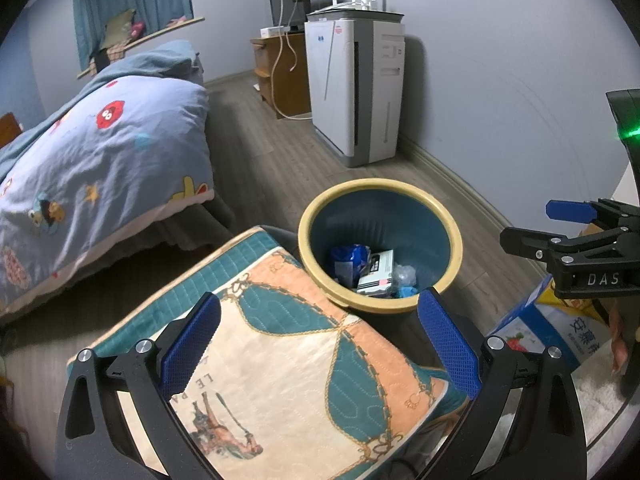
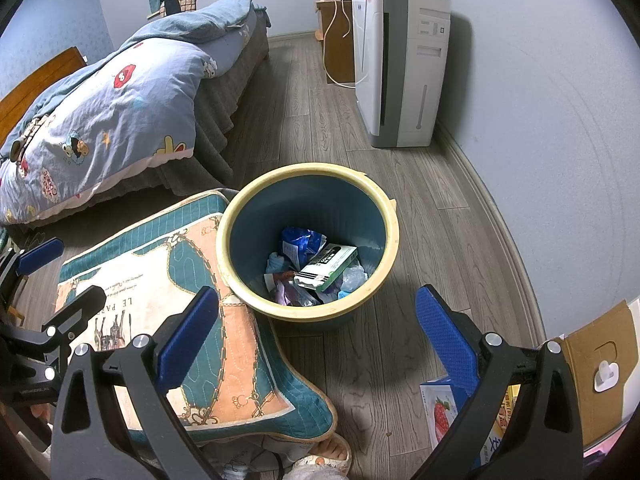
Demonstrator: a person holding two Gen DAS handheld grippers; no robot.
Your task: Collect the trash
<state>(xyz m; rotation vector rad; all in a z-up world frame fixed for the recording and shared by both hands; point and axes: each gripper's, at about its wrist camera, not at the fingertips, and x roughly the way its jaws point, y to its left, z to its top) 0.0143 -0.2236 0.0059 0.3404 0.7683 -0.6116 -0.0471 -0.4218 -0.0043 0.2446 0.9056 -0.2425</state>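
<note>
A blue trash bin with a yellow rim (image 1: pixel 382 187) (image 2: pixel 312 169) stands on the wood floor. Inside it lie a blue wrapper (image 2: pixel 301 241), a white box (image 1: pixel 376 272) (image 2: pixel 330 266) and clear plastic. My left gripper (image 1: pixel 320 344) is open and empty above a patterned cushion (image 1: pixel 300 380), just short of the bin. My right gripper (image 2: pixel 316 340) is open and empty too, hovering over the floor in front of the bin. A blue carton with a strawberry picture (image 1: pixel 552 332) (image 2: pixel 440 412) lies on the floor under the right gripper's right finger.
The cushion (image 2: pixel 160 264) touches the bin's left side. A bed with a blue quilt (image 1: pixel 100 152) fills the left, and a white air purifier (image 1: pixel 356 88) stands by the wall behind. Brown cardboard (image 2: pixel 600 360) sits at the right, a slippered foot (image 2: pixel 328 456) below.
</note>
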